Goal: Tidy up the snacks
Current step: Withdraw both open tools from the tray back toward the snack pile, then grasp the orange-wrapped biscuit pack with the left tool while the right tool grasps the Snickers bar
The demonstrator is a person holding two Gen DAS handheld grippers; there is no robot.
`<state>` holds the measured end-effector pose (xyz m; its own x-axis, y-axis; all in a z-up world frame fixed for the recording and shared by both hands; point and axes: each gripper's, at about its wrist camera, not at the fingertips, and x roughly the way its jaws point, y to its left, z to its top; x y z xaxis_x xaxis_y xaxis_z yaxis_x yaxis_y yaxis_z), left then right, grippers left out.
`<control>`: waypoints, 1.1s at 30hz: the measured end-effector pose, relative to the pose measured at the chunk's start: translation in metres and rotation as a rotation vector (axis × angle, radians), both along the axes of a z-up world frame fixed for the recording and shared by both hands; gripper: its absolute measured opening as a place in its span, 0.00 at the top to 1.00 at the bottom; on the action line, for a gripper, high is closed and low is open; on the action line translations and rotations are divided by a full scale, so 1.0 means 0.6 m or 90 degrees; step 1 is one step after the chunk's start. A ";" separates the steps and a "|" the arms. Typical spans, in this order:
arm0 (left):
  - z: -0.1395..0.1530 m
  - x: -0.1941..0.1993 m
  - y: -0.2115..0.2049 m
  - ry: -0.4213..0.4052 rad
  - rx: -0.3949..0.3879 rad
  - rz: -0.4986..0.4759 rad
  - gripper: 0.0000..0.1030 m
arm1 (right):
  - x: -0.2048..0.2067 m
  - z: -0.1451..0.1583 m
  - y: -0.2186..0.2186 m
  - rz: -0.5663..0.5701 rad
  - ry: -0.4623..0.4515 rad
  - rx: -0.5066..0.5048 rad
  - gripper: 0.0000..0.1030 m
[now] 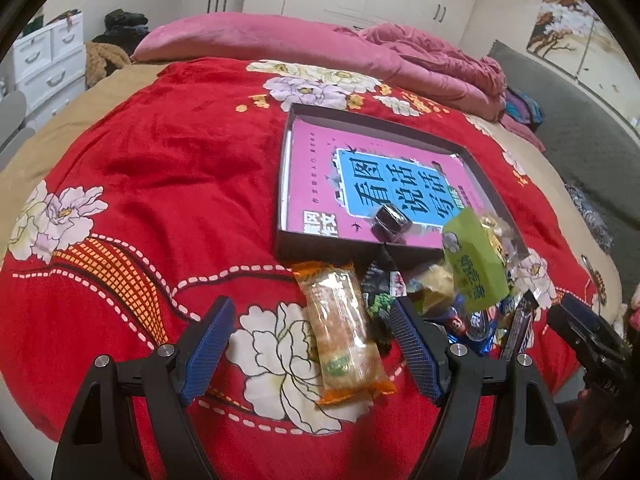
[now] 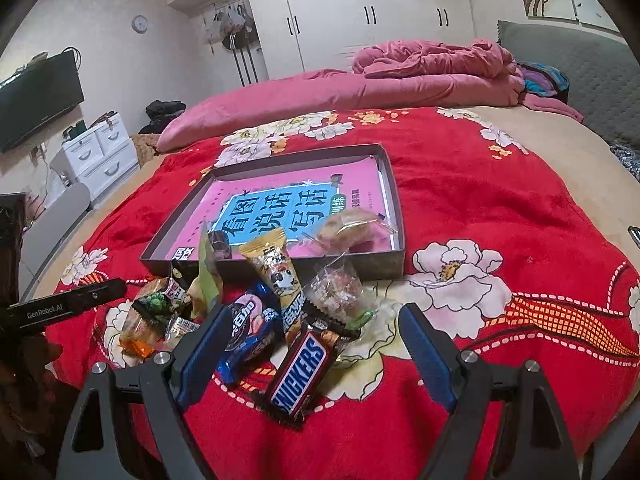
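A shallow dark box (image 1: 328, 249) (image 2: 394, 200) lined with a pink book lies on the red floral blanket. Inside it are a small dark candy (image 1: 390, 222) (image 2: 220, 244) and a clear-wrapped pastry (image 2: 352, 226). Loose snacks are piled in front of the box. My left gripper (image 1: 312, 344) is open, and an orange-wrapped cake (image 1: 344, 336) (image 2: 136, 332) lies between its fingers, apart from the pads. My right gripper (image 2: 316, 354) is open over a Snickers bar (image 2: 300, 376), with a blue Oreo pack (image 2: 250, 332) by its left finger. A green packet (image 1: 476, 264) and a yellow packet (image 2: 276, 276) lean on the box front.
A pink quilt (image 2: 436, 64) and pillow (image 1: 256, 38) lie along the bed's far side. White drawers (image 2: 96, 152) and a wall TV (image 2: 36, 96) stand to the left, with wardrobes behind. A grey headboard (image 2: 580, 72) is on the right. Bare blanket (image 1: 160, 184) spreads left of the box.
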<state>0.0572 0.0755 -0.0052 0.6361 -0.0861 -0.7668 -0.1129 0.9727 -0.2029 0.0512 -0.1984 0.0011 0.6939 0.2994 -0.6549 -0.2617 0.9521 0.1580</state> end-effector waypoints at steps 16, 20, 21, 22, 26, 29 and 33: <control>-0.010 -0.006 -0.002 0.025 0.007 -0.012 0.22 | 0.008 -0.025 -0.005 -0.013 0.057 0.006 0.18; -0.014 -0.006 -0.010 0.027 0.015 -0.023 0.22 | 0.007 -0.034 -0.002 -0.009 0.066 0.002 0.18; -0.016 -0.004 -0.013 0.030 0.015 -0.025 0.22 | 0.007 -0.035 -0.002 -0.008 0.066 0.000 0.18; -0.018 -0.003 -0.016 0.034 0.014 -0.028 0.22 | 0.006 -0.037 -0.001 -0.007 0.067 -0.001 0.18; -0.025 -0.003 -0.033 0.044 0.022 -0.048 0.22 | 0.007 -0.048 -0.002 -0.008 0.084 -0.005 0.21; -0.032 -0.003 -0.048 0.055 0.050 -0.054 0.22 | 0.008 -0.055 -0.004 -0.007 0.095 0.003 0.27; -0.043 0.003 -0.051 0.073 0.070 -0.050 0.22 | 0.010 -0.061 0.002 0.008 0.106 0.010 0.41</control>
